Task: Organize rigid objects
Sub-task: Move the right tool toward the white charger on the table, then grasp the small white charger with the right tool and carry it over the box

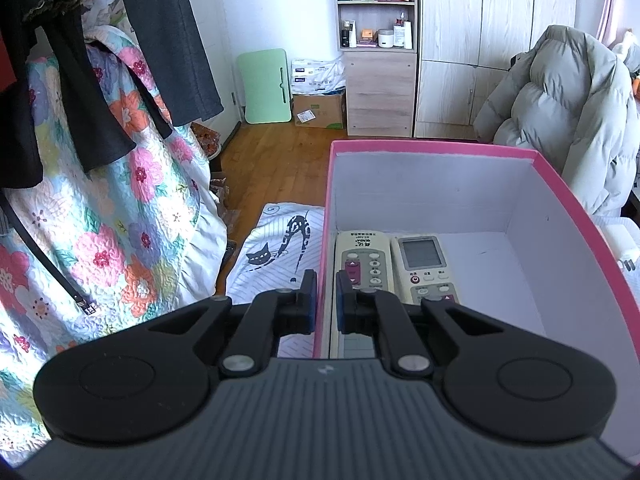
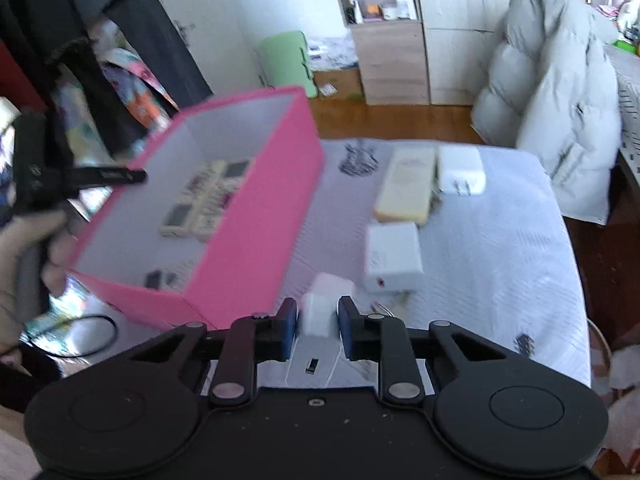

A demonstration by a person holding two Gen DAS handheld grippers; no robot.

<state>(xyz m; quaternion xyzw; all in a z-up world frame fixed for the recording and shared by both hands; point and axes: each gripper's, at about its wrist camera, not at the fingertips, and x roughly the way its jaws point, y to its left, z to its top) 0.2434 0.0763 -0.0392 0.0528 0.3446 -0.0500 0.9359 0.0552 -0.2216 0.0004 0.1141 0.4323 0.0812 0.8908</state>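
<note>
Between the right tool's (image 2: pixel 318 322) blue pads sits a small white charger block (image 2: pixel 318 314), pinched and just off the bed cover (image 2: pixel 500 260). Left tool (image 1: pixel 326 300) is pressed onto the pink box's (image 1: pixel 400 148) near wall, steadying it. Two remotes (image 1: pixel 362 264) already lie along one side inside. Best to carry the block over the rim, lower it into the bare floor beside them, then release. Another remote (image 2: pixel 408 188) and two more chargers (image 2: pixel 394 256) wait on the cover.
</note>
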